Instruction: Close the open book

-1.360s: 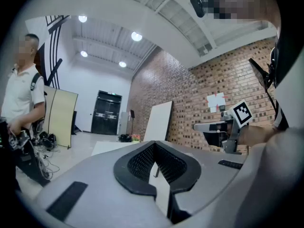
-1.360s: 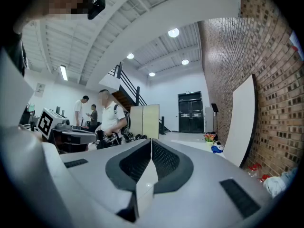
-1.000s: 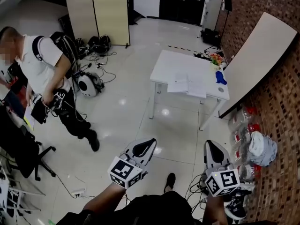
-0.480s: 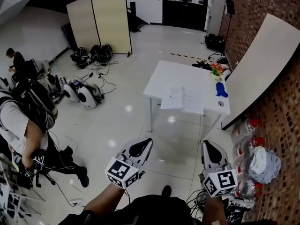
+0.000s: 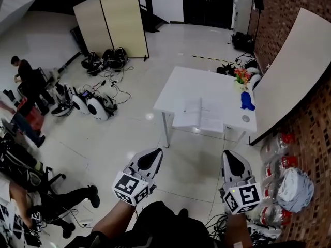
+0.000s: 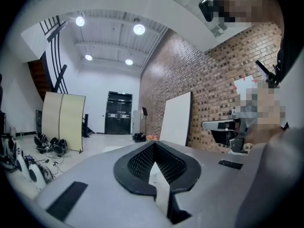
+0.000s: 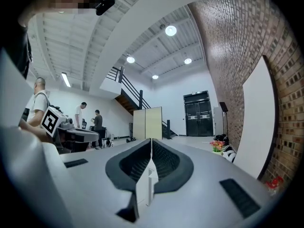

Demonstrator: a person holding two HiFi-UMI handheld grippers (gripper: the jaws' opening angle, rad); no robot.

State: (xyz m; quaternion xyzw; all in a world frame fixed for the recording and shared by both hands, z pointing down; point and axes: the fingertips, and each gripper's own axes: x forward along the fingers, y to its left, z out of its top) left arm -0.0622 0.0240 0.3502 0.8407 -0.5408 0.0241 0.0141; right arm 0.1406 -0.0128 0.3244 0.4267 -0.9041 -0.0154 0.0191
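The open book (image 5: 199, 115) lies flat near the front edge of a white table (image 5: 207, 84), several steps ahead of me in the head view. On the table's right side are a blue object (image 5: 247, 101) and a pot of flowers (image 5: 241, 76). My left gripper (image 5: 155, 153) and right gripper (image 5: 226, 154) are held out level over the floor, well short of the table. Both are shut with nothing in them. Their tips meet in the left gripper view (image 6: 154, 145) and the right gripper view (image 7: 151, 141).
A white board (image 5: 295, 61) leans on the brick wall right of the table. Bottles and a bag (image 5: 292, 182) lie on the floor at the right. A folding screen (image 5: 111, 22), cabled equipment (image 5: 93, 103) and people (image 5: 26, 81) are at the left.
I have walked toward the table, so it sits nearer and more central. The person in the white shirt has slid down out of the left of the view. Both grippers stay shut.
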